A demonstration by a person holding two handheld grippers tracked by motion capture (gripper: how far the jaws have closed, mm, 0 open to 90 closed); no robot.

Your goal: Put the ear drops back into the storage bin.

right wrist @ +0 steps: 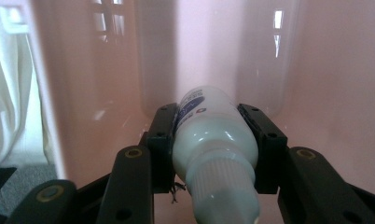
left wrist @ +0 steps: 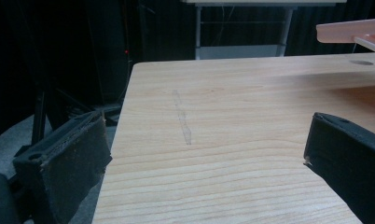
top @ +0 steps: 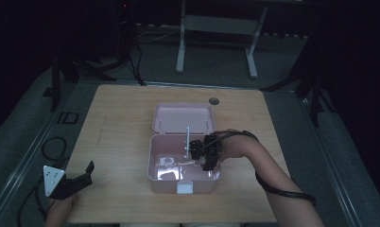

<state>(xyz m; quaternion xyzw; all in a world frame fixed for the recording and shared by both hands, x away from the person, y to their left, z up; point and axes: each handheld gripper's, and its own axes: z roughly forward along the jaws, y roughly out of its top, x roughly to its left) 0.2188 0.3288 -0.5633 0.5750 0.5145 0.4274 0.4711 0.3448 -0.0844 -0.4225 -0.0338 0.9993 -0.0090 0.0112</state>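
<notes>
Inside one pink box [top: 155, 163], one white bottle [right wrist: 213, 135] clamped.

Both tongs are black; the left tongs [top: 86, 171] carry a grey three-cornered plate with small dots. The right tongs [right wrist: 209, 140] show brass-ringed screw holes, a black cable trailing along the bare forearm.

The high view looks forward and down over the whole tabletop [top: 122, 118]. The left gripper view skims low across it; both show the pink box [top: 159, 175].
</notes>
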